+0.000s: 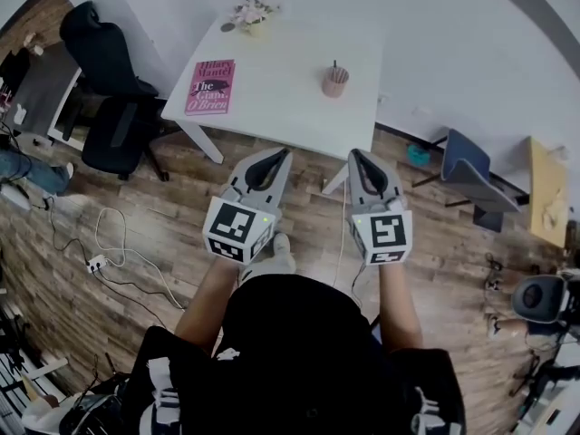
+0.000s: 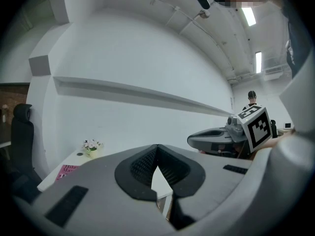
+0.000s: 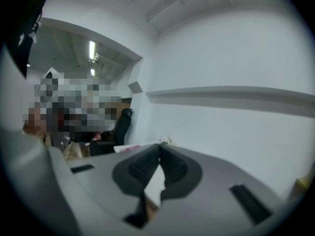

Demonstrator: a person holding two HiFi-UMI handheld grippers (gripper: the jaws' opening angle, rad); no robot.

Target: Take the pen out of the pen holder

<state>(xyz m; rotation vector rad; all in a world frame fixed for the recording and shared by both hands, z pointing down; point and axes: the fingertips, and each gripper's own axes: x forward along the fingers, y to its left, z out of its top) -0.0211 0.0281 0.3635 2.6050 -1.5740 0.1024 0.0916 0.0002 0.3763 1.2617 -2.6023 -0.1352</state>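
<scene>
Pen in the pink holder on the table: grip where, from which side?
Grip the pen by the short dark end showing above the rim of the pen holder, coming from above. It stands near upright and the rest sits inside the holder, so only that end is free. The right gripper looks nearer.

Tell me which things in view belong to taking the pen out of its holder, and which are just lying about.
For the job: pen, pen holder, left gripper and right gripper, both with fingers shut and empty.

Just lying about: pink book, flowers, black office chair.
</scene>
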